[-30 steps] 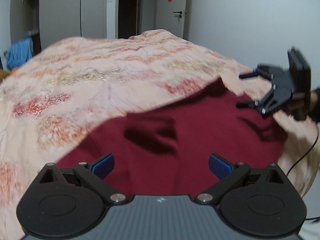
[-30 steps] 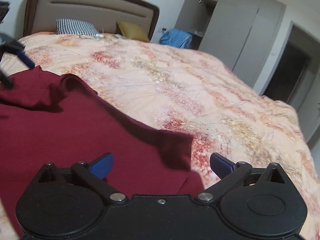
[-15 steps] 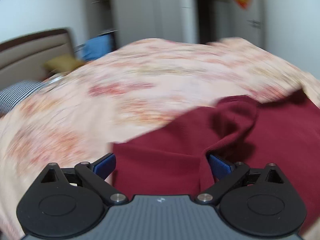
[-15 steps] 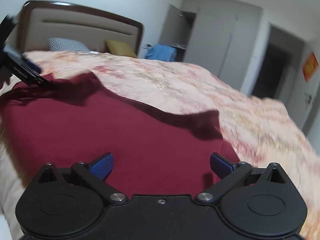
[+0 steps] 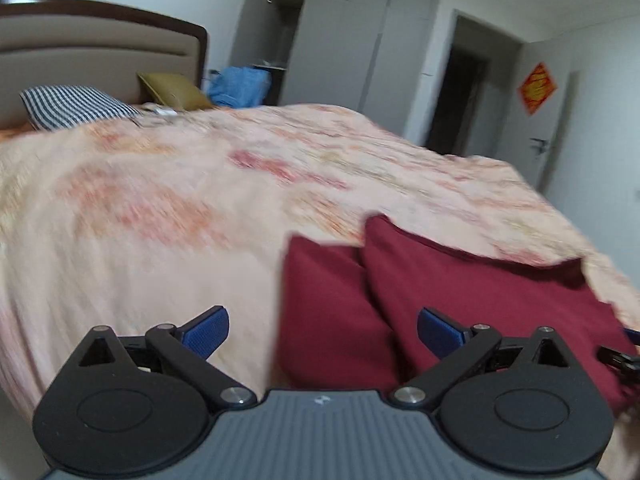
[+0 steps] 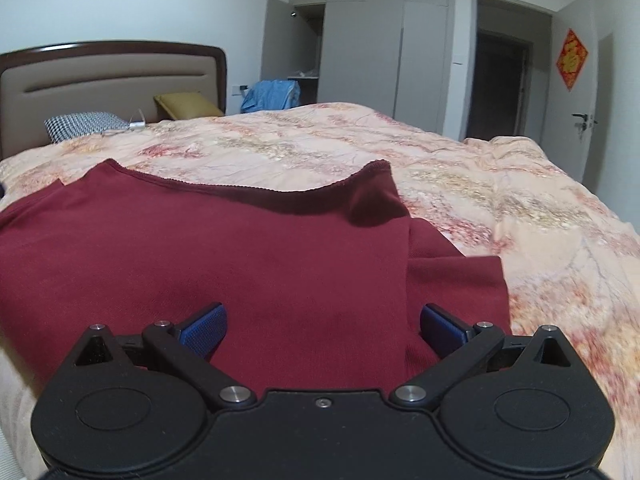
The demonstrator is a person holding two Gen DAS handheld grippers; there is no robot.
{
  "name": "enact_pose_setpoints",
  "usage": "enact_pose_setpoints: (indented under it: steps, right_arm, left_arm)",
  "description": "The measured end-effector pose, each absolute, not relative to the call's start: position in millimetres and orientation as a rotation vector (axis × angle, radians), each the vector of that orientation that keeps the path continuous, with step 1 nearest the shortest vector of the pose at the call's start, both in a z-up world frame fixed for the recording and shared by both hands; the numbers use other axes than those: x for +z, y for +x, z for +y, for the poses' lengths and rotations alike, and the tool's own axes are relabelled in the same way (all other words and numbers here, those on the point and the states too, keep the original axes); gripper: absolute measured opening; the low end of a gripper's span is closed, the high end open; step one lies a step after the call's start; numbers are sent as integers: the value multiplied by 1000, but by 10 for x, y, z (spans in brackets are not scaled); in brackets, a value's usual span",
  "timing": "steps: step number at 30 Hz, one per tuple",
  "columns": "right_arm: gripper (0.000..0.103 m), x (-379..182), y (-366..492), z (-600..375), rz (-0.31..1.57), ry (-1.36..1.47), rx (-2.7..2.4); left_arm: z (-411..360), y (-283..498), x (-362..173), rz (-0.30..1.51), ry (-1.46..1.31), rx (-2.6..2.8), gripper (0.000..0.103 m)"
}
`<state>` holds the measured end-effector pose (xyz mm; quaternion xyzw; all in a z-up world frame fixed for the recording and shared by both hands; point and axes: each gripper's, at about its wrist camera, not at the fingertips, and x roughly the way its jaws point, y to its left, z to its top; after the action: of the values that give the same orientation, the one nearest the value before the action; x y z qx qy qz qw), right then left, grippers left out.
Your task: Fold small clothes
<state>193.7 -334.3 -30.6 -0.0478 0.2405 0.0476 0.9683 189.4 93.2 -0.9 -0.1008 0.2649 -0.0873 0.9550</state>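
A dark red garment [image 6: 208, 252] lies on the bed, one layer folded over another, with a lower layer sticking out at its right side [image 6: 452, 280]. My right gripper [image 6: 322, 330] hovers open just above the garment's near part, nothing between its blue pads [image 6: 202, 330]. In the left wrist view the same garment [image 5: 460, 300] lies right of centre, its left edge ahead of my open left gripper [image 5: 322, 332]. The left blue pad [image 5: 206, 330] is over bare quilt. The tip of the right gripper [image 5: 624, 354] pokes in at the right edge.
A peach floral quilt [image 6: 460, 168] covers the whole bed. At the head are a padded headboard [image 6: 112, 80], a checked pillow [image 6: 80, 124] and a mustard pillow [image 6: 188, 104]. A blue cloth [image 6: 272, 94] hangs by the open wardrobe [image 6: 360, 48]. A doorway [image 6: 500, 80] lies beyond the bed's far side.
Both grippers have swung round and now face the headboard side. The red garment has gone from spread out to folded over itself. Both grippers stay open.
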Motion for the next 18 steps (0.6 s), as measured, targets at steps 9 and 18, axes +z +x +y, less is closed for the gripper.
enact_pose_setpoints:
  steps: [9,18]
  right_arm:
    - [102,-352,1447,-3450,483,79,43]
    - [53,-261,1267,-3558,458,218,1]
  left_arm:
    - [776,1525,-364,577,-246,-281,91]
    - [773,1577,-289,575,-281,-365,24]
